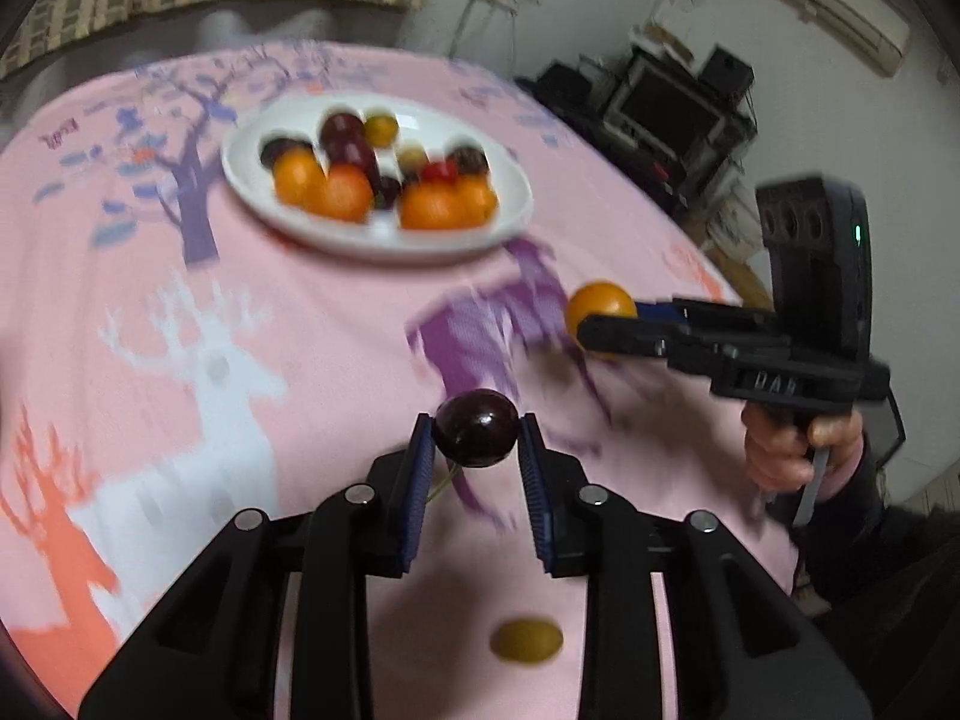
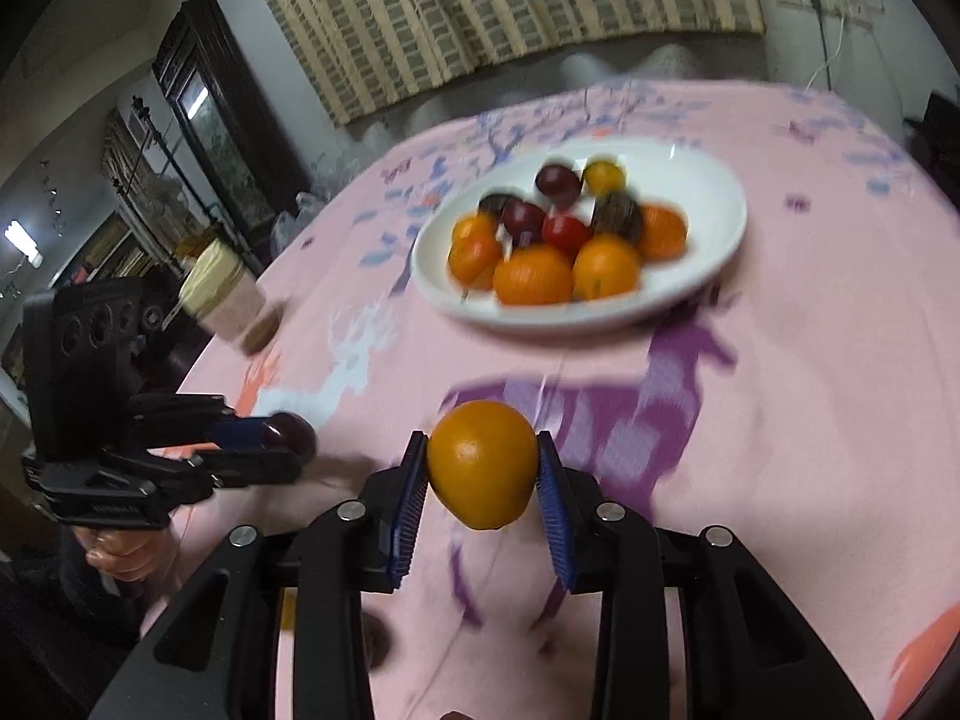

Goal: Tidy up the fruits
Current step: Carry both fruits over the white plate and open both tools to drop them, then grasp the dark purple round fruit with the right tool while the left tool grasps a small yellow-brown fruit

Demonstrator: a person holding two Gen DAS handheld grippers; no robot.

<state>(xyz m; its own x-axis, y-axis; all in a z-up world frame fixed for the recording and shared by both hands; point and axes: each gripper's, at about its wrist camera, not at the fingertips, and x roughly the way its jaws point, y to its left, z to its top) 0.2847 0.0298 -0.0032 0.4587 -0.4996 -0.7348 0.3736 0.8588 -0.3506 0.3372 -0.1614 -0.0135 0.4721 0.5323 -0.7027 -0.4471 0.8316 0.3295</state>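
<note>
Left gripper (image 1: 476, 441): its 2 blue pads are pinching a dark cherry (image 1: 476, 437) at its widest part, jaws narrowed to the fruit's width; a thin stem is trailing below toward 7 o'clock.
Right gripper (image 2: 483, 468): its pads are clamping an orange fruit (image 2: 483, 464) on both sides, jaws spread only as wide as the fruit.
Both fruits: they are being carried above the pink tablecloth (image 1: 336, 324), apparently not touching it.
Plate (image 2: 708, 276): white, already holding about 12 orange, dark and red fruits; from the right gripper it is lying at 12 to 1 o'clock, from the left gripper at 11 o'clock.
Nearer arm: judging by apparent size, the plate is looking somewhat closer to the right gripper, so the orange fruit is likely going in first.
Long axis: the plate is running left to right across both views, near rim facing both grippers.
Loose fruit: an olive-yellow one (image 1: 526, 641) is lying on the cloth at 6 o'clock under the left gripper.
Jar (image 2: 231, 300): standing at 10 o'clock, near the table edge, well apart from the plate.
Writing: embossed letters on the right gripper's body, too blurred to read; no brand legible.
</note>
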